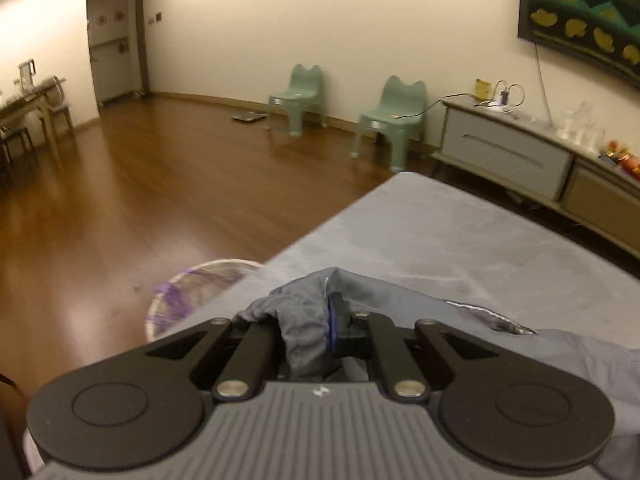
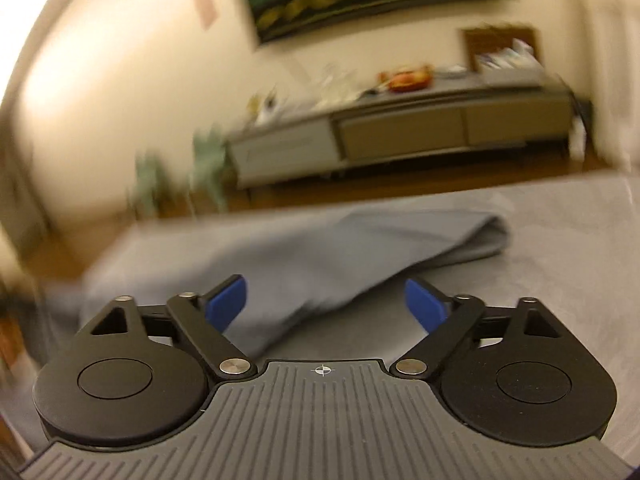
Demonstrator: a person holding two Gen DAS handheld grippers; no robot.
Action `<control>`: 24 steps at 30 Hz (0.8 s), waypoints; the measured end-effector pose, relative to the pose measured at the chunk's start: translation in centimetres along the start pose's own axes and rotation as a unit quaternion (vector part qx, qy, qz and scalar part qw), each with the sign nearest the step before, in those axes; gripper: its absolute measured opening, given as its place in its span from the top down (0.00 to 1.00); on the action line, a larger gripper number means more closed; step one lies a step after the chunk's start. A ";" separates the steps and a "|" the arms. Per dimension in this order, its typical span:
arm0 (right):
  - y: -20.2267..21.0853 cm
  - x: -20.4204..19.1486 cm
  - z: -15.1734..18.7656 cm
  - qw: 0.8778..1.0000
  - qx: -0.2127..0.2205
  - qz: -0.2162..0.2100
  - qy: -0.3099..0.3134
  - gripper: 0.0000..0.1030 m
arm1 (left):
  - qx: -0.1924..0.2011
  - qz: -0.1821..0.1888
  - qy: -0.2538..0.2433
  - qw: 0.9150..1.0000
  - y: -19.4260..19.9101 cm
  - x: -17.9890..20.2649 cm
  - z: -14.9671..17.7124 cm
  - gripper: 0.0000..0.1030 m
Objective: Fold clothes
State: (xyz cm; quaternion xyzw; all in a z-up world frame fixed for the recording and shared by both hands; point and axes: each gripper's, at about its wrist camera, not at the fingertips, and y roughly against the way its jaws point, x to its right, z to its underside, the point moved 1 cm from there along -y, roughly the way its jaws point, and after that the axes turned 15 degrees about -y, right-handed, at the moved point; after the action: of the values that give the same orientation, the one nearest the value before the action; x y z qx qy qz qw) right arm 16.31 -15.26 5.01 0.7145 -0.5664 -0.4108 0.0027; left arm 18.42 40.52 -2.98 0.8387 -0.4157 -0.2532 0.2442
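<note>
The left tool (image 1: 310,330) is clamped on a bunched edge of the grey-blue garment (image 2: 304,256); the right tool (image 2: 325,305) gapes wide above it, holding nothing. Likely a fold is starting: next, grip another edge. The cloth lies rumpled across the grey bed (image 1: 460,240).
</note>
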 end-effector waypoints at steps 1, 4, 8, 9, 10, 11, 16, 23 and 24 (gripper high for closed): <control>0.0 1.8 -1.1 0.999 0.005 0.007 -0.034 0.09 | 0.004 0.004 -0.008 1.000 0.4 0.0 0.1 0.93; -2.8 6.2 -3.2 0.996 -0.012 0.041 -0.081 0.09 | 0.015 0.014 -0.031 0.999 1.7 0.1 0.2 0.92; -8.1 10.3 -5.8 0.986 -0.048 0.052 -0.153 0.09 | 0.043 0.027 -0.057 0.997 3.0 1.9 0.4 0.92; -9.5 10.7 -6.1 0.983 -0.054 0.044 -0.170 0.09 | 0.048 0.030 -0.062 0.997 2.9 2.3 0.4 0.92; -10.9 11.2 -6.3 0.980 -0.060 0.036 -0.188 0.09 | 0.052 0.031 -0.067 0.996 2.6 2.7 0.5 0.92; -12.3 11.6 -6.6 0.976 -0.066 0.028 -0.205 0.09 | 0.056 0.034 -0.074 0.995 2.6 3.1 0.5 0.92; -18.3 10.5 -7.0 0.979 -0.076 0.018 -0.186 0.28 | 0.088 0.058 -0.101 0.989 2.4 4.9 0.4 0.92; -15.5 7.0 -8.8 0.994 -0.002 0.036 -0.104 1.00 | 0.158 0.058 -0.030 0.985 4.0 5.1 -1.1 0.93; -13.2 5.8 -10.0 0.995 0.030 0.025 -0.096 1.00 | 0.170 0.053 -0.012 0.984 4.5 5.1 -1.4 0.93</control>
State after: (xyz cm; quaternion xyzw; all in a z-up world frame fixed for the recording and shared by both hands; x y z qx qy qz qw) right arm 32.97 -19.87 2.05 0.6567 -0.5940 -0.4604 -0.0630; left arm 19.34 34.22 -0.27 0.8416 -0.4995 -0.1762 0.1063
